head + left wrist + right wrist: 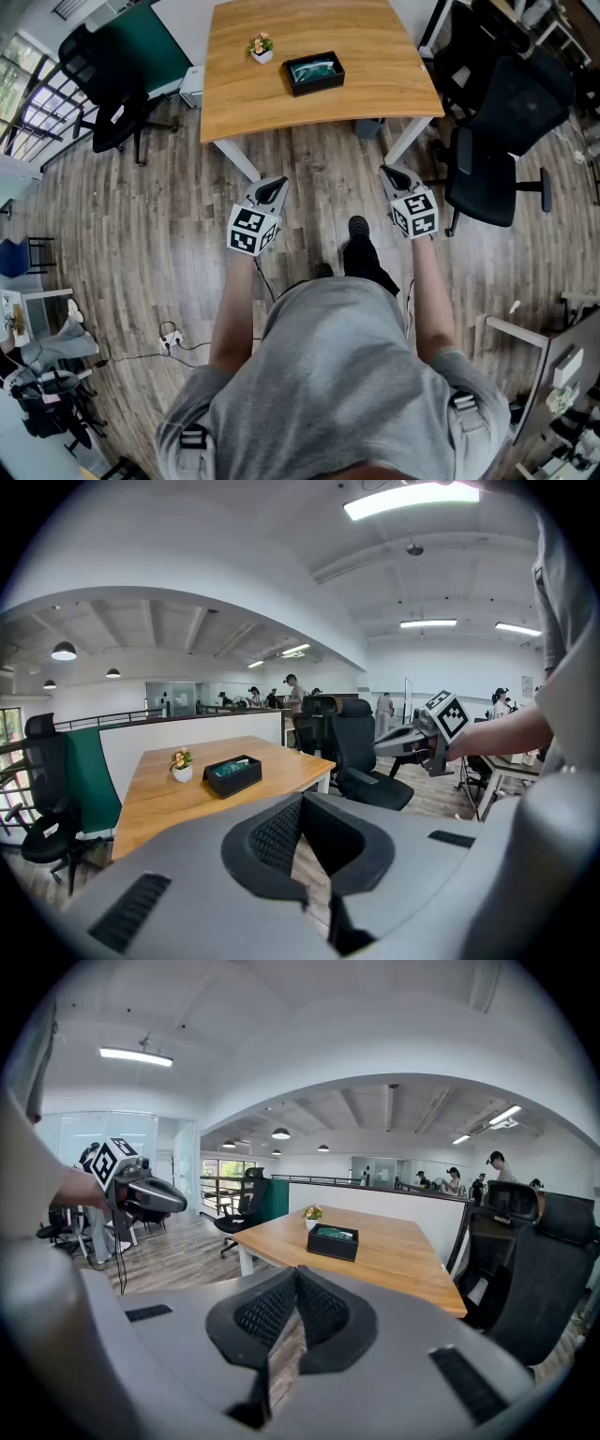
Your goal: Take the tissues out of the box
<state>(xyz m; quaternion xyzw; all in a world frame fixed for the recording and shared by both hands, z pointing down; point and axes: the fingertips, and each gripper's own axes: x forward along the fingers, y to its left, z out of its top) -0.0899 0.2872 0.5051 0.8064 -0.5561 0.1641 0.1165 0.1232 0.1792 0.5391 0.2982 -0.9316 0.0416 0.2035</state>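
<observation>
At the top centre of the head view, the black tissue box (314,73) sits on the wooden worktop (375,56), near a small potted plant (261,47). Lower down, over the floor, the left gripper (274,186) and right gripper (390,172) hang closed and empty, well short of the box, likely because the approach has not begun.

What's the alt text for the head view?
A person holds the left hand-held gripper and right hand-held gripper, both shut and empty, short of a table bearing a black box and a small plant.
</observation>
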